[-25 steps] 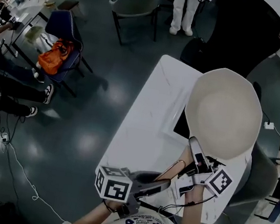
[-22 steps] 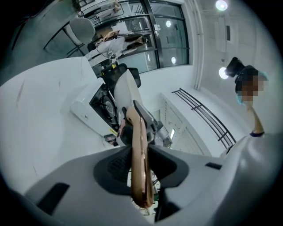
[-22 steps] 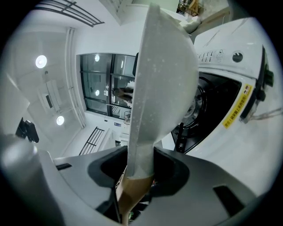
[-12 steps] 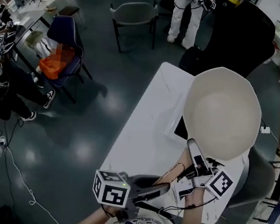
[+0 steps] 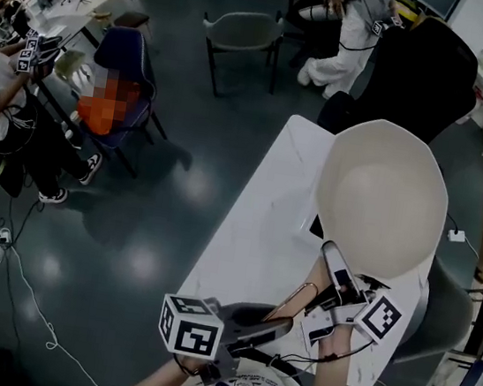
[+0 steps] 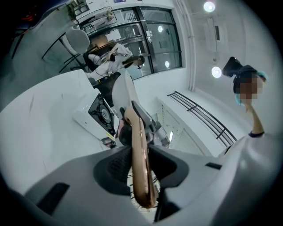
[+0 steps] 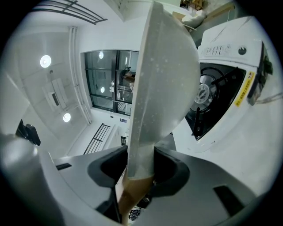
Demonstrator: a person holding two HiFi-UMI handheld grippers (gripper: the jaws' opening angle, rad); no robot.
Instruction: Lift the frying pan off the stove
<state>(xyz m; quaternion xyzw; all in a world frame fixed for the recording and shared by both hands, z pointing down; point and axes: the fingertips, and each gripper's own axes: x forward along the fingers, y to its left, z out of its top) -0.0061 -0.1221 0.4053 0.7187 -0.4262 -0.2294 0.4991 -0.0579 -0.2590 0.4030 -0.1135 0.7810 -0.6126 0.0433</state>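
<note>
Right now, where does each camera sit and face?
Head view: on the head, steeply down onto frying pan and table; both forearms show.
Left gripper view: rides the left gripper, jaws shut on the handle.
Right gripper view: rides the right gripper, jaws clamped on the pan.
Both gripper views share the stove.

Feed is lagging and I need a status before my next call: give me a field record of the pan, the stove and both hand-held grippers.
frying pan: cream, held in the air above the burner
stove: white gas stove on the white table, burner bare
left hand-held gripper: shut on the copper-coloured handle
right hand-held gripper: shut on the frying pan's rim, next to the handle
task: pan off the stove
</note>
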